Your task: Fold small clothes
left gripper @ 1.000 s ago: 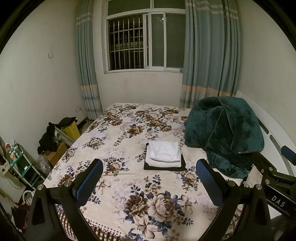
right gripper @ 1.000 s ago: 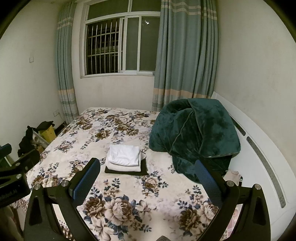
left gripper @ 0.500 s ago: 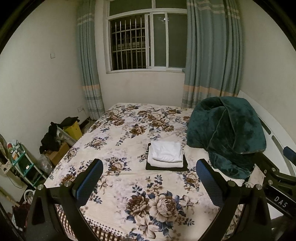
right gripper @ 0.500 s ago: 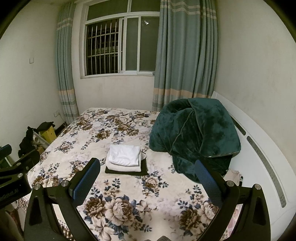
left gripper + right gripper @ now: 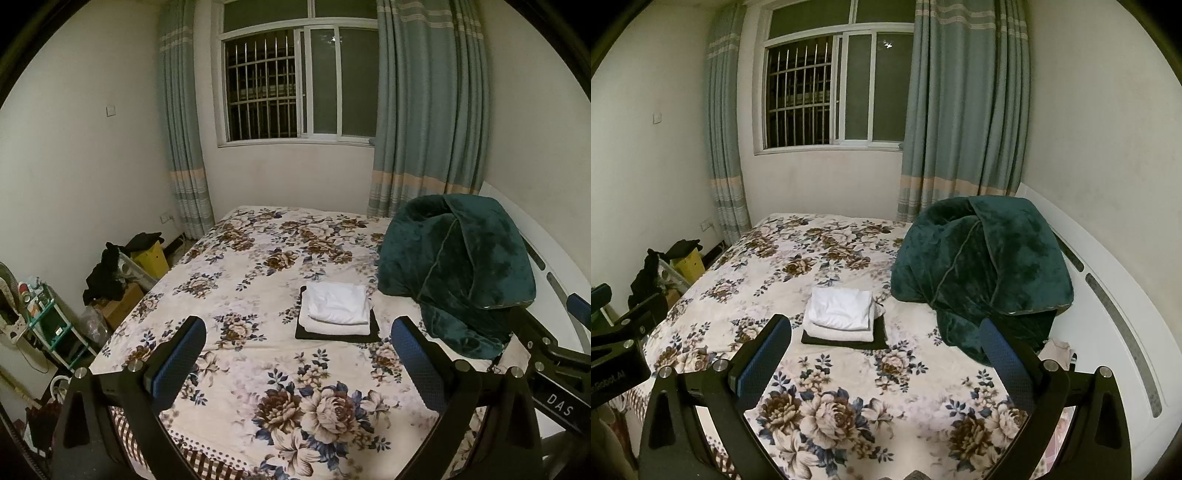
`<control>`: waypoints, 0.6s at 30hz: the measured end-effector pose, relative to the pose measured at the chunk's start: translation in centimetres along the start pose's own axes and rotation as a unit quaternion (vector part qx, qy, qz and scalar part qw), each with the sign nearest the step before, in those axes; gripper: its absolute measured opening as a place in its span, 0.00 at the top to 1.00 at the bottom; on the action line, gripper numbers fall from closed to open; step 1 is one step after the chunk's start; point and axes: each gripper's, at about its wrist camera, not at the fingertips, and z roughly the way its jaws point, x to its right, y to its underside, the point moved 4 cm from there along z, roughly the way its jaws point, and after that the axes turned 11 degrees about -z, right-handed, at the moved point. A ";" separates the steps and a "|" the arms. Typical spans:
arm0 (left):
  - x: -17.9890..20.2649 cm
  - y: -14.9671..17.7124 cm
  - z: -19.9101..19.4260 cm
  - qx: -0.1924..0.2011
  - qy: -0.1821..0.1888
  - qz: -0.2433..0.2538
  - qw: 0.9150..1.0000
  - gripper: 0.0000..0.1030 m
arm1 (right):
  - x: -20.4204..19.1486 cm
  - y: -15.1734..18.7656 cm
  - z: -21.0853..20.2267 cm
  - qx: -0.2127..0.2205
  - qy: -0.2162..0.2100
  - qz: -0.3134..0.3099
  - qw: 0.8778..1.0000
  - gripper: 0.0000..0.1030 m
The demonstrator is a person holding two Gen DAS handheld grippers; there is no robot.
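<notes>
Both views barely shift across the last second. The left hand-held gripper (image 5: 297, 354) and right hand-held gripper (image 5: 884, 352) stay spread and empty, well short of the folded stack (image 5: 338, 312) lying mid-bed (image 5: 258, 266) beside the green blanket (image 5: 458, 266). Folding appears complete.

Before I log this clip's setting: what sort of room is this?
Most likely a home bedroom: a bed with a floral cover fills it, a curtained, barred window sits behind, and a pile of folded clothes lies on the bed beside a green blanket.
</notes>
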 end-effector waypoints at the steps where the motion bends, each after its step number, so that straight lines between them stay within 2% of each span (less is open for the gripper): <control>1: 0.1 0.1 0.0 0.000 0.000 0.000 1.000 0.00 | -0.2 0.0 0.1 0.001 0.000 -0.001 1.000 0.00; 18: -1.5 -0.2 -0.4 0.013 -0.009 -0.002 1.000 0.00 | -0.2 0.0 -0.3 0.001 0.000 0.001 1.000 0.00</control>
